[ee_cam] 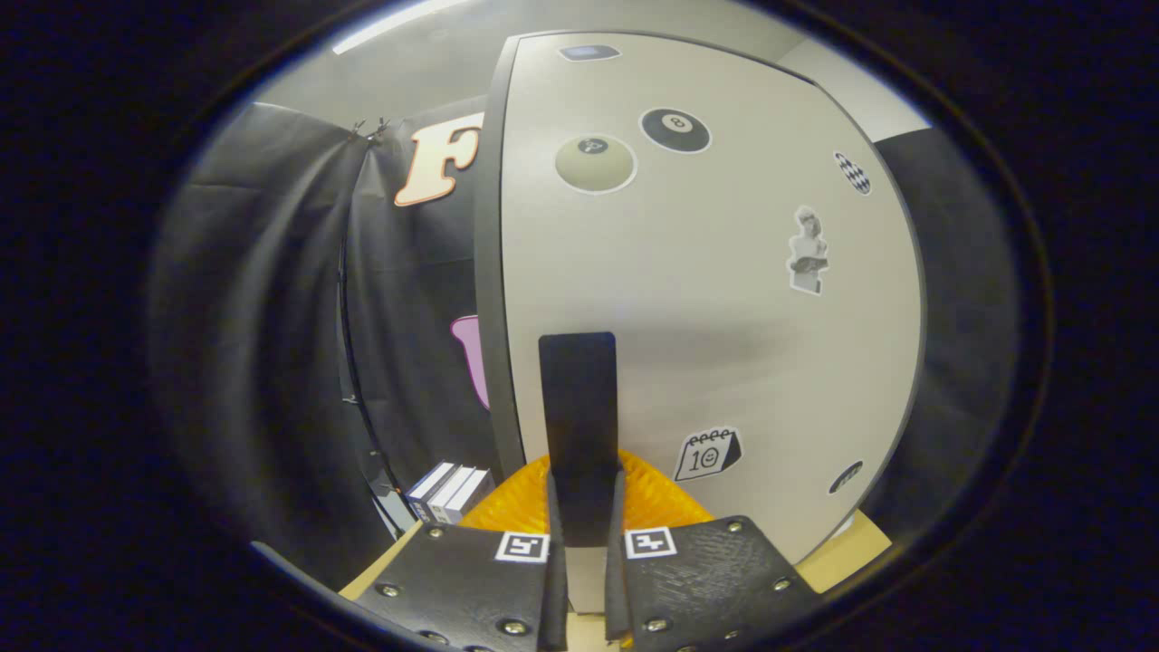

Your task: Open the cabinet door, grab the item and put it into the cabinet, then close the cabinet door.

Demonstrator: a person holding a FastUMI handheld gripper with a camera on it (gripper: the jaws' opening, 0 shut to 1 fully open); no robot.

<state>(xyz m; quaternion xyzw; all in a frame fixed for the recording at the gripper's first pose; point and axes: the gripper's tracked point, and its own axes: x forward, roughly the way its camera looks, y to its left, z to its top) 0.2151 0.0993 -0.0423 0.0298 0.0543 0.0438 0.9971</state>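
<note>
While the claw (579,552) pinches the door (706,299)'s dark handle (578,426) between nearly closed fingers, a steady, level pull should swing it without slipping.

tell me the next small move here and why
Probably pull back along the door's swing: the gripper looks shut on the dark handle of the cabinet door, which appears still closed, and the orange item waits outside beneath.
</note>
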